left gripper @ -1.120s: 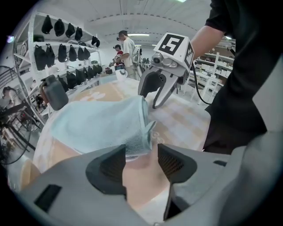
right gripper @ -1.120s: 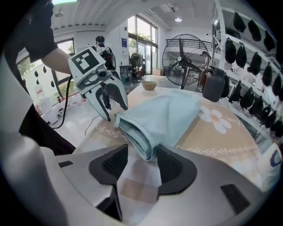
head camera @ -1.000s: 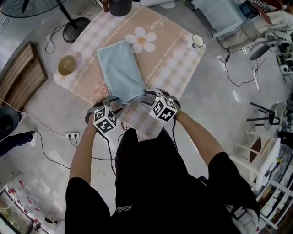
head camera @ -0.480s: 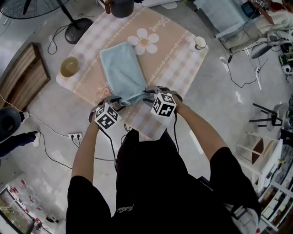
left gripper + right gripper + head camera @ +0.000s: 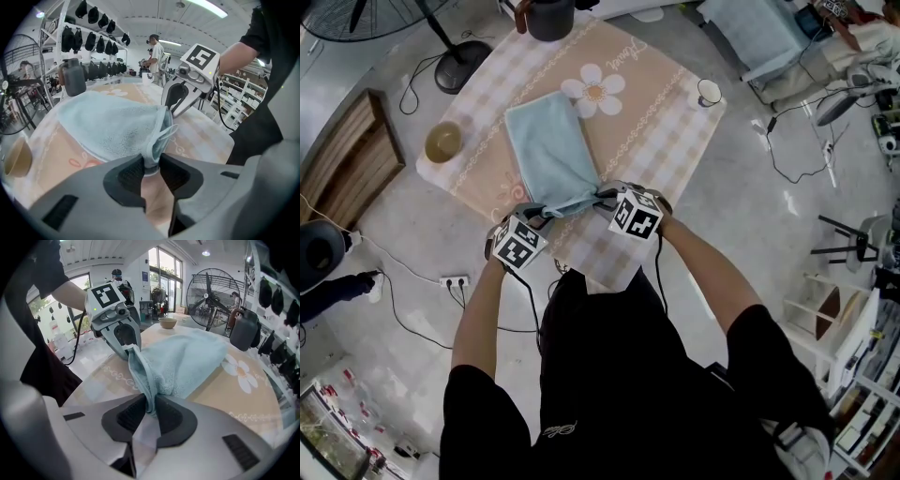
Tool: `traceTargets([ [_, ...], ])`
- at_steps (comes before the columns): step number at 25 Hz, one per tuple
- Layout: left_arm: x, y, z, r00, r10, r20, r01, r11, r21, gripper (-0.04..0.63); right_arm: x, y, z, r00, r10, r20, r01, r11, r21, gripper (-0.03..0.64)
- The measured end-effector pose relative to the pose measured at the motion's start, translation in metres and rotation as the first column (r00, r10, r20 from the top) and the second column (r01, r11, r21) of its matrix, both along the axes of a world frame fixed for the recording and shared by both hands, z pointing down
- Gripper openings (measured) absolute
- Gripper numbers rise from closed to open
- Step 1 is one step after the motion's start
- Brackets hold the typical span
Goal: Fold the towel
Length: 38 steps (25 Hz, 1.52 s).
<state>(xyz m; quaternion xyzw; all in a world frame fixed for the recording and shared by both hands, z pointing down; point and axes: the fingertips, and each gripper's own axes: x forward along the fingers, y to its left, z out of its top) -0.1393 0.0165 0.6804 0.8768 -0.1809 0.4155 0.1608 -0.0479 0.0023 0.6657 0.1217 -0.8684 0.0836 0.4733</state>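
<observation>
Edges: folded light-blue terry towel [image 5: 548, 150] mid pink checked counter [image 5: 661, 131], near end at near edge, bare cloth either side | Tongs: left tongs [image 5: 151, 166] and right tongs [image 5: 149, 411] closing, each pinching a near towel corner | Containers: round brown bowl [image 5: 442, 141] by left edge, small white cup [image 5: 708, 91] at right corner, contents unclear | Views: pinch at pads seen only in gripper views

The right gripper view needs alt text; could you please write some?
The right tongs are closing on a corner of the light blue towel on the tablecloth; the left tongs are closing on the neighbouring corner.
</observation>
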Motion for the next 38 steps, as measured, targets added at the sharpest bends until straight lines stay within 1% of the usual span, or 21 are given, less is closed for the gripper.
traceTargets([
  [4, 0.0, 0.003, 0.001, 1.0, -0.018, 0.003, 0.018, 1.0, -0.014, 0.067, -0.002, 0.003, -0.003, 1.0, -0.016, -0.001, 0.016, 1.0, -0.003, 0.051],
  [7, 0.0, 0.008, -0.001, 1.0, -0.031, 0.0, 0.031, 0.999, -0.035, 0.054, -0.002, 0.01, -0.007, 1.0, -0.025, 0.002, 0.025, 1.0, -0.016, 0.046],
  [13, 0.007, 0.038, -0.009, 0.999, -0.012, -0.037, 0.008, 0.995, -0.1, 0.051, 0.004, 0.034, -0.014, 0.998, -0.064, -0.001, 0.064, 0.997, -0.032, 0.044],
  [16, 0.008, 0.053, -0.018, 0.999, -0.021, -0.044, 0.015, 0.992, -0.126, 0.051, 0.007, 0.049, -0.017, 0.997, -0.074, 0.002, 0.074, 0.997, -0.037, 0.044],
  [22, 0.018, 0.082, -0.025, 0.995, -0.04, -0.095, 0.024, 0.986, -0.163, 0.048, 0.016, 0.076, -0.021, 0.998, -0.068, 0.011, 0.068, 0.996, -0.052, 0.044],
  [27, 0.026, 0.112, -0.032, 0.99, -0.028, -0.139, -0.002, 0.978, -0.208, 0.048, 0.024, 0.102, -0.024, 0.996, -0.091, -0.002, 0.09, 0.993, -0.077, 0.044],
  [29, 0.029, 0.116, -0.035, 0.988, -0.026, -0.151, -0.007, 0.978, -0.211, 0.048, 0.027, 0.107, -0.027, 0.996, -0.089, -0.006, 0.089, 0.993, -0.077, 0.044],
  [32, 0.029, 0.111, -0.043, 0.985, -0.044, -0.165, 0.01, 0.98, -0.198, 0.048, 0.027, 0.1, -0.036, 0.998, -0.064, 0.003, 0.064, 0.996, -0.059, 0.044],
  [35, 0.025, 0.094, -0.061, 0.977, -0.08, -0.199, 0.044, 0.982, -0.181, 0.046, 0.023, 0.083, -0.053, 0.999, -0.051, 0.016, 0.051, 0.999, -0.016, 0.043],
  [38, 0.017, 0.071, -0.081, 0.964, -0.128, -0.235, 0.092, 0.983, -0.158, 0.046, 0.017, 0.063, -0.073, 0.998, -0.058, 0.034, 0.057, 0.998, 0.03, 0.043],
])
